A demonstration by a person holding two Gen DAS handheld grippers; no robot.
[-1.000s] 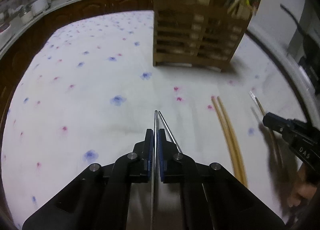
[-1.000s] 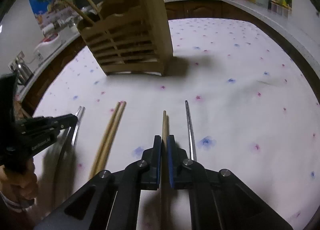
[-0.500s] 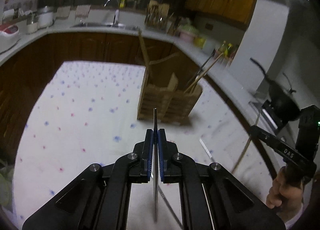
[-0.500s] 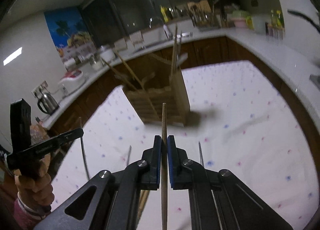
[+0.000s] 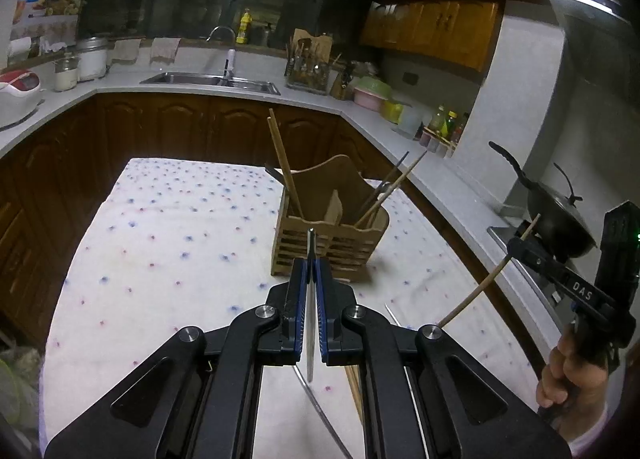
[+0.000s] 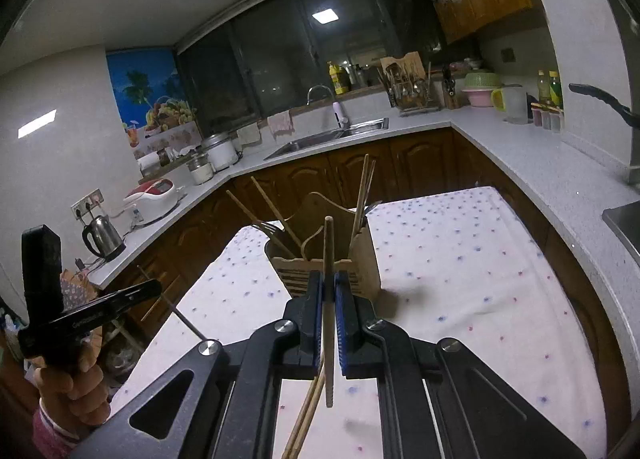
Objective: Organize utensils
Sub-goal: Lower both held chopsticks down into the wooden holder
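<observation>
Our left claw (image 5: pixel 311 279) clenched on one thin metal chopstick (image 5: pixel 310 307), right claw (image 6: pixel 328 291) on one wooden chopstick (image 6: pixel 329 299), slatted wooden holder (image 5: pixel 332 243) just ahead.

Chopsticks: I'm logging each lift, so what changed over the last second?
Both hand-held grippers rose from the cloth toward the holder: left carried up its metal chopstick, right its wooden chopstick. Both stayed clamped; the holder stayed put, and a wooden pair remains lying on the cloth.

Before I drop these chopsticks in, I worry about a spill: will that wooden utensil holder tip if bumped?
The wooden utensil holder looks fairly stable, with a broad flat base on the tablecloth. The chopsticks lean well above its rim, probably adding top weight. It may slide on the cloth.
</observation>
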